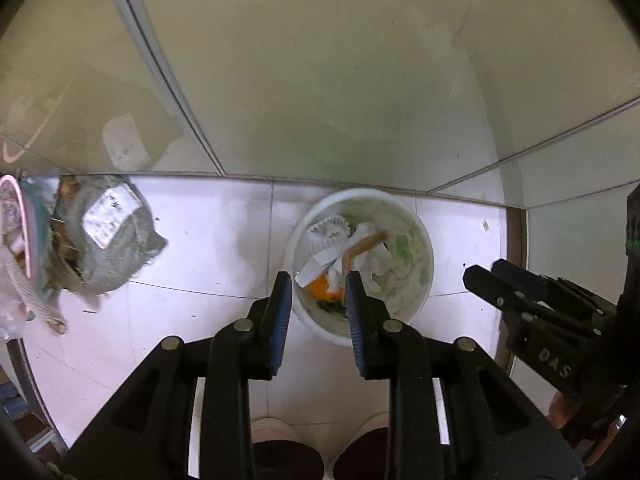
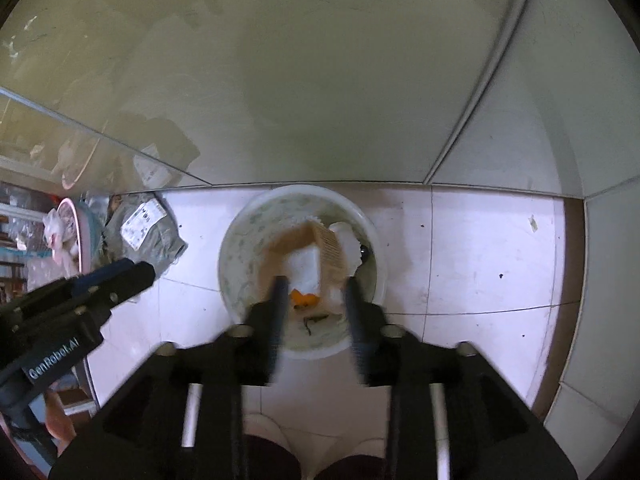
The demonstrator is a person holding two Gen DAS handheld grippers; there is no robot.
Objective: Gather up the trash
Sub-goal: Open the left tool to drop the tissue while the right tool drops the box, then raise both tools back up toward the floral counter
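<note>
A white bucket (image 1: 416,280) stands on the tiled floor against the wall and holds crumpled paper, a brown cardboard piece (image 1: 362,250) and an orange peel (image 1: 326,290). My left gripper (image 1: 318,284) is open and empty above the bucket's near rim. In the right wrist view the same bucket (image 2: 240,248) holds a brown and white carton (image 2: 316,248). My right gripper (image 2: 316,292) is open and empty above the bucket; it also shows in the left wrist view (image 1: 492,276) at the right.
A grey parcel bag with a white label (image 1: 108,236) lies on the floor at the left, next to a pink-rimmed bin (image 1: 20,232). A pale wall (image 1: 360,80) rises behind the bucket. The person's shoes (image 1: 288,448) show at the bottom.
</note>
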